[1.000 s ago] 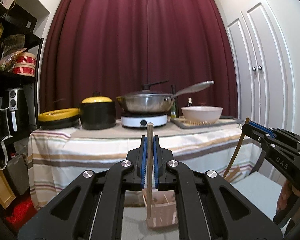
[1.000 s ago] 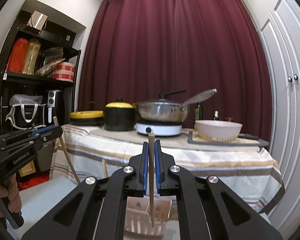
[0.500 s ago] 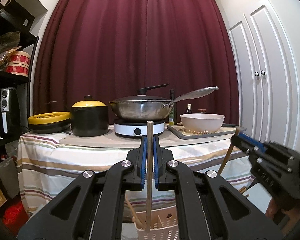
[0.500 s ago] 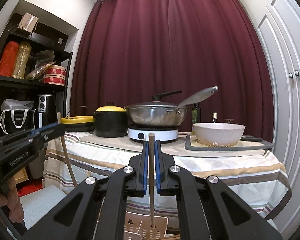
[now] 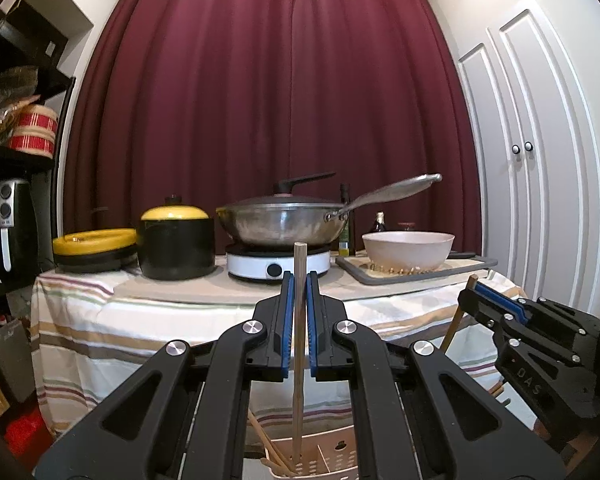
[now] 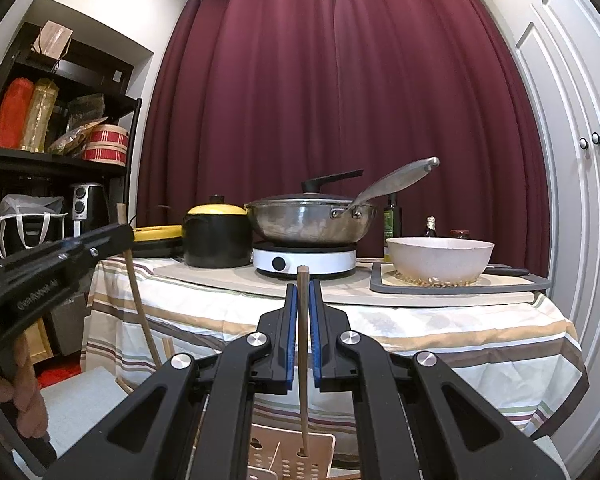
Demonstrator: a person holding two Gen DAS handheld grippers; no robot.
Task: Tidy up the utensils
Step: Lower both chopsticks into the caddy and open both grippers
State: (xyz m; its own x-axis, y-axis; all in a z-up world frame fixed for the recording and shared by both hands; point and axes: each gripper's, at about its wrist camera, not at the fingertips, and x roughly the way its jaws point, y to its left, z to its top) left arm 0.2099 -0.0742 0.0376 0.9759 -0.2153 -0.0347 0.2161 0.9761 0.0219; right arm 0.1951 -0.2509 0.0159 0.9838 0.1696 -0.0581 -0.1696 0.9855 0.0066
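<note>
My left gripper (image 5: 298, 280) is shut on a wooden chopstick (image 5: 299, 344) held upright; its lower tip reaches into a perforated white utensil basket (image 5: 332, 458) that holds other chopsticks. My right gripper (image 6: 303, 288) is shut on a second wooden chopstick (image 6: 303, 356), also upright, with its tip inside the same basket (image 6: 284, 458). The right gripper shows at the right of the left wrist view (image 5: 532, 344), the left gripper at the left of the right wrist view (image 6: 48, 268).
A table with a striped cloth (image 6: 440, 336) stands behind the basket. It carries a wok (image 6: 308, 222) on a white hob, a black pot with a yellow lid (image 6: 216, 236), a white bowl (image 6: 440, 258) on a grey tray and bottles. Black shelves (image 6: 40, 152) stand left, white cupboard doors (image 6: 580, 160) right.
Both grippers have sunk lower with their chopsticks, and the basket has come under both tips. Both grippers have stayed shut.
</note>
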